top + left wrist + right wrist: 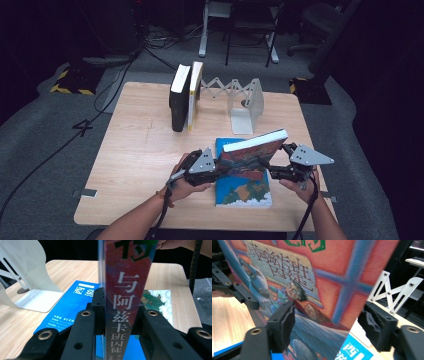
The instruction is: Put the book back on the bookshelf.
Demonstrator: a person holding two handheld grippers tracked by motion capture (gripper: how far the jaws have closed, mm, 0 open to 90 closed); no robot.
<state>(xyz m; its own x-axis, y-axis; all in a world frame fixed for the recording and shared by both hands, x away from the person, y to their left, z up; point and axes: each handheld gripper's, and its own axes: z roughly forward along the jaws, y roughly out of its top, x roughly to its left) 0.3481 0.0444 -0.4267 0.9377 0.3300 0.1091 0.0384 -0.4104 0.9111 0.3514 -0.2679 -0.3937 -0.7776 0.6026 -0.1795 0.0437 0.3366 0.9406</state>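
A red-covered picture book hangs tilted over a blue book that lies flat on the wooden table. My left gripper is shut on its spine end. In the left gripper view the spine with grey characters stands upright between the jaws of that gripper. My right gripper is at the book's other end. In the right gripper view its jaws stand wide apart around the cover. The right pad is clear of the book's edge.
Two upright books, one black and one pale, stand at the table's back beside a white folding bookend. Chairs and cables lie on the floor beyond. The bookend's plate shows close on the left in the left gripper view.
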